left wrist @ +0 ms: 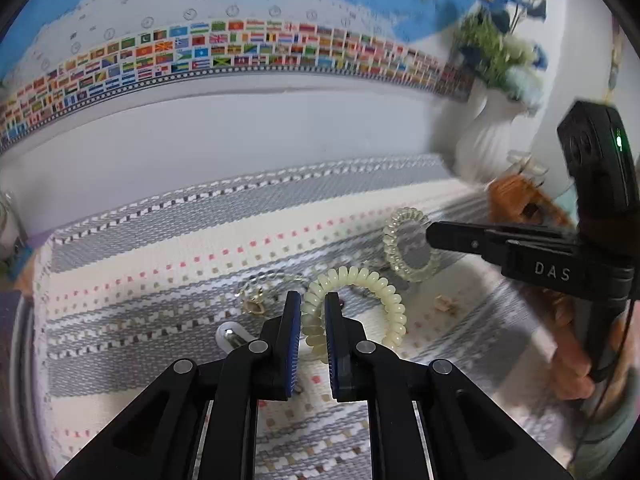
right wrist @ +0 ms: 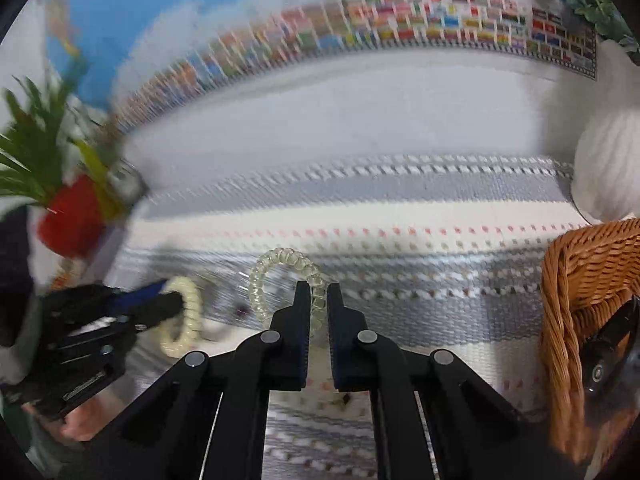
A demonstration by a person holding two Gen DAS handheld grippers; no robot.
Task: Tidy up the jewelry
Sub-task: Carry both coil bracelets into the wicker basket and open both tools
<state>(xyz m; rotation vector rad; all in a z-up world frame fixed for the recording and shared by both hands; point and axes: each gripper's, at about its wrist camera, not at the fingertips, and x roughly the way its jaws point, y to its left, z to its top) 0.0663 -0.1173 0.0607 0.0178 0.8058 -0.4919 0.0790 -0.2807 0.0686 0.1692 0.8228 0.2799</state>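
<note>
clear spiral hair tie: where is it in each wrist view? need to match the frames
Left wrist: the clear spiral hair tie sits right of centre, its right side pinched at the right gripper tips.
Right wrist: the same tie arcs at centre, running down between that gripper's fingertips.
Shared landmark: the cream spiral hair tie, held by the left gripper low at centre there, shows at lower left in the right wrist view.

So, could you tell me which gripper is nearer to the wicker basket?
The right. The right gripper, shut on the clear coil hair tie, has the wicker basket close on its right. The left gripper, gripping the cream coil hair tie, sits beyond it.
</note>
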